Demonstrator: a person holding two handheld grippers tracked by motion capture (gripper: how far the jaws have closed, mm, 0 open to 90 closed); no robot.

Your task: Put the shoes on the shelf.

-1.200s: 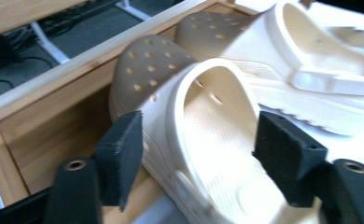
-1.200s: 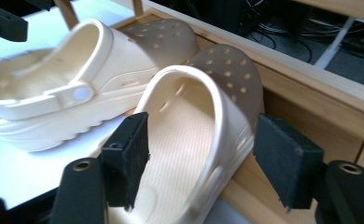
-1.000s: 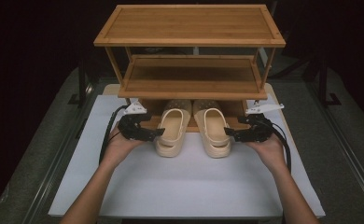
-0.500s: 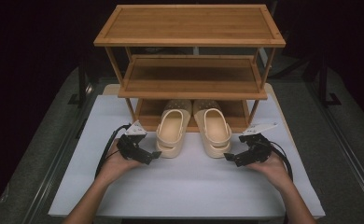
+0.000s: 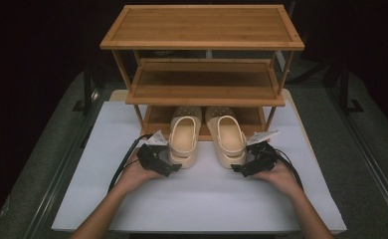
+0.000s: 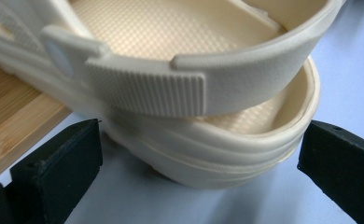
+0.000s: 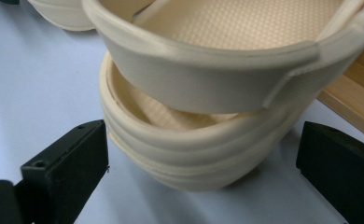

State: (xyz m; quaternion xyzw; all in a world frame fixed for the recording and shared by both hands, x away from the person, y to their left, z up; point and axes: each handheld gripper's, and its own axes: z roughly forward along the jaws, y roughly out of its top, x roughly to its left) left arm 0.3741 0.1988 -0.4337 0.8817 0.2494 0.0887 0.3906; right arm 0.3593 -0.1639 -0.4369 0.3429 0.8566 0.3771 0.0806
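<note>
- Two cream-coloured foam clogs with heel straps stand side by side on the white sheet covering the surface, heels toward the near edge, toes tucked under the lowest tier of a three-tier bamboo shoe rack (image 5: 202, 30) that stands at the far edge.
- The left cream clog (image 5: 183, 142) and the right cream clog (image 5: 230, 138) lie close together, just apart, around the middle of the surface (image 5: 197, 204).
- The left tongs (image 5: 174, 168) sit in the person's left hand (image 5: 135, 174), low over the sheet, just beside the outer heel side of the left cream clog.
- In the left gripper view, the left tongs stand wide apart: both black jaws flank the heel of the clog (image 6: 208, 154), with clear gaps on each side, no contact.
- The right tongs (image 5: 238, 170) sit in the person's right hand (image 5: 276, 175), just beside the outer heel side of the right cream clog.
- In the right gripper view, the right tongs are likewise wide apart, the clog heel (image 7: 194, 154) between the jaws, untouched.
- Both sets of jaws have just been opening, with a clog heel between each.
- Both heel straps are raised above the heel rims.
</note>
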